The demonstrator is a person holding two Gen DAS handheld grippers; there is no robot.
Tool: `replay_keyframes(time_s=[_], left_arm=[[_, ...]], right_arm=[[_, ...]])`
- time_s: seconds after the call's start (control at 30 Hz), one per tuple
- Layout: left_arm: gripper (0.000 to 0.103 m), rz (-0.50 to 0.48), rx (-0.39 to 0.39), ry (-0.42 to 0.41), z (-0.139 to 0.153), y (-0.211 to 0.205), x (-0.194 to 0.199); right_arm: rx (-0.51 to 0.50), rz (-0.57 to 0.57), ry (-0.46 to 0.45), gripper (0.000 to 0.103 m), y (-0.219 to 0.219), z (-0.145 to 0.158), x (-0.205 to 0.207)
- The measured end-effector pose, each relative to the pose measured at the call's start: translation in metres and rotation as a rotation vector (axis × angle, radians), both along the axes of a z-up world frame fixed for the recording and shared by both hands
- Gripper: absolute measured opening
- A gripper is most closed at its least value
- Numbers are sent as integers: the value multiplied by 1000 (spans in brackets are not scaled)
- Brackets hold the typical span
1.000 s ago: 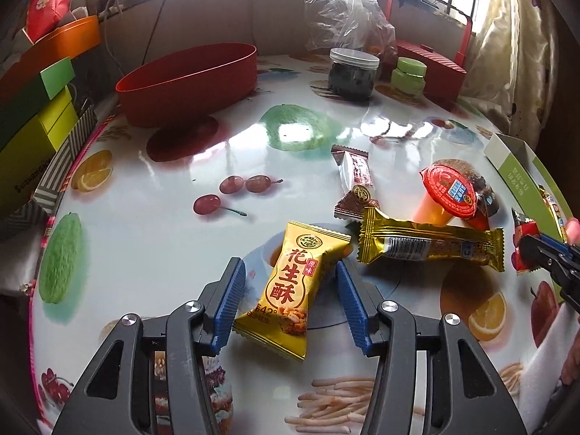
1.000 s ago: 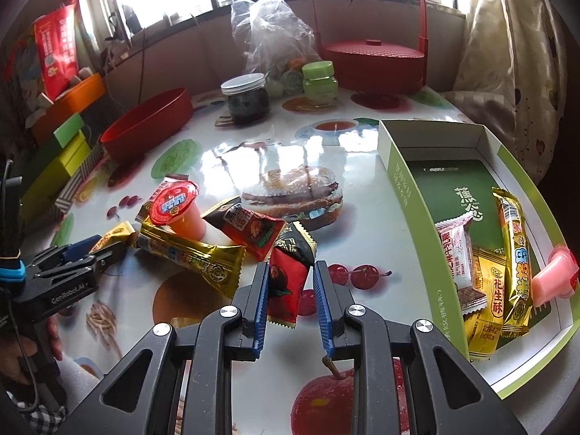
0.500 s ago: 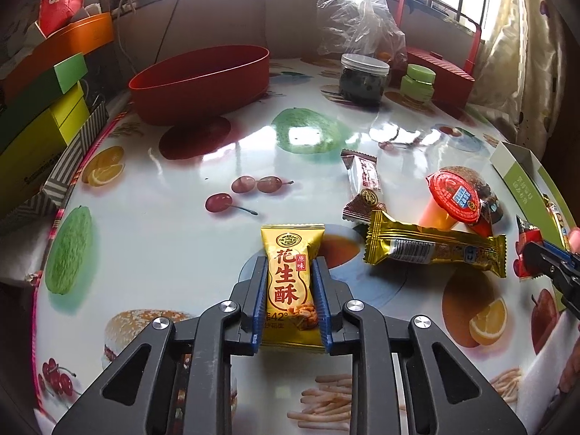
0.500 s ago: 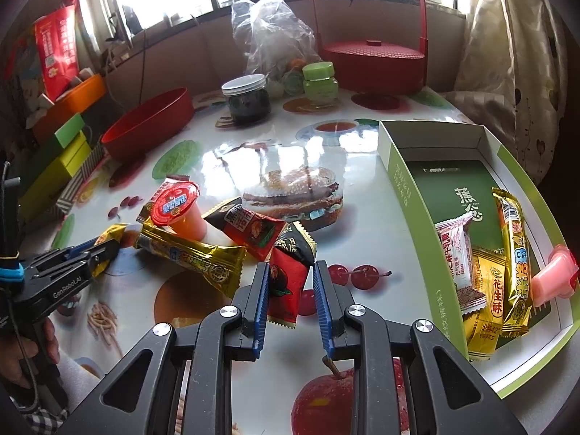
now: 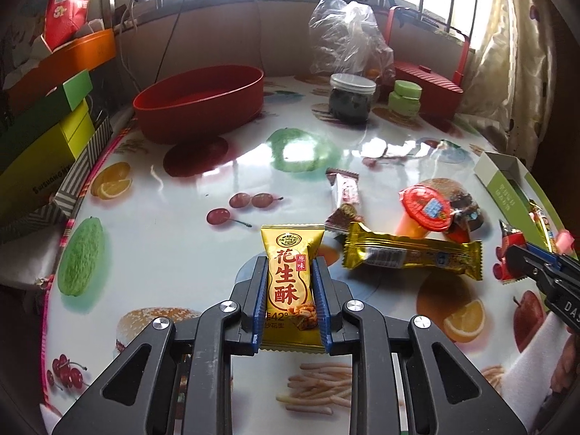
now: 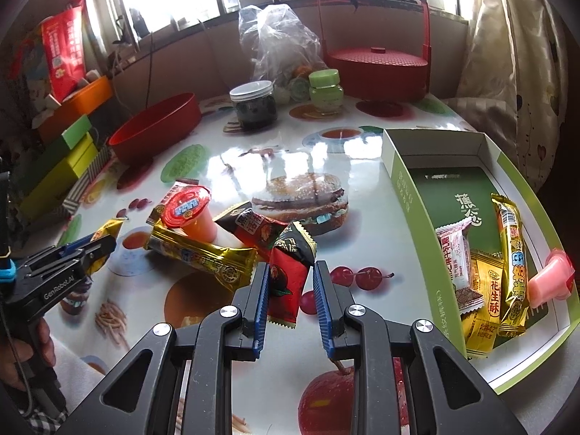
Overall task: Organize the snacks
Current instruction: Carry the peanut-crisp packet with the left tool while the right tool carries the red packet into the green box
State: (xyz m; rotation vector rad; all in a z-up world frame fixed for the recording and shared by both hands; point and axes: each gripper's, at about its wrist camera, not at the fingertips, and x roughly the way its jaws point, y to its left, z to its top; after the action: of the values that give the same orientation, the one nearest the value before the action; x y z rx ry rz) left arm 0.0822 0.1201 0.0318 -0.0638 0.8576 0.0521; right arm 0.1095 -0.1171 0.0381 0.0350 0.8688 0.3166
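The left hand-held gripper point(image 5: 290, 272) grips a yellow peanut-candy packet point(image 5: 291, 275), its blue pads point(image 5: 260, 301) pressed against the packet's two long sides after closing in on it. The packet stands lengthwise between the fingers, its top end sticking out past the tips above the fruit-printed bench point(image 5: 181, 253).

The right hand-held gripper point(image 6: 290, 275) is clamped on a red-and-black wrapper point(image 6: 288, 279); the left pad touches it, though whether the right pad does cannot be told from this angle. In the left wrist view the same gripper point(image 5: 522, 261) shows at the right edge with the wrapper at its tip.

On the bench between the two grippers lie a long gold bar point(image 6: 203, 257), a jelly cup with a red lid point(image 6: 188, 206) tipped on its side just behind it, and a dark red packet point(image 6: 253, 228) next to the cup. A white-and-red wrapper point(image 5: 344, 195) lies behind the gold bar.

A green box point(image 6: 402, 188) sits open at the right of the bench, holding a white-and-red packet point(image 6: 453, 253), a yellow packet point(image 6: 485, 304), a gold bar point(image 6: 511, 264) and a pink jelly cup point(image 6: 547, 282) at its right wall.

At the far side stand a red oval tub point(image 5: 199, 101), a dark jar point(image 5: 349, 98), a green jar point(image 5: 404, 98), a clear plastic bag point(image 5: 348, 36) and a red basket point(image 6: 377, 65) with a tall handle.
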Motion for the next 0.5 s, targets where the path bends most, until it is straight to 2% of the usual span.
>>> replay_keyframes(time_s=[0.5], left_arm=[[24,-94,-2,-62,30,-37,-9]], right_arm=[[25,-1,-38,23,-10,17,-12]])
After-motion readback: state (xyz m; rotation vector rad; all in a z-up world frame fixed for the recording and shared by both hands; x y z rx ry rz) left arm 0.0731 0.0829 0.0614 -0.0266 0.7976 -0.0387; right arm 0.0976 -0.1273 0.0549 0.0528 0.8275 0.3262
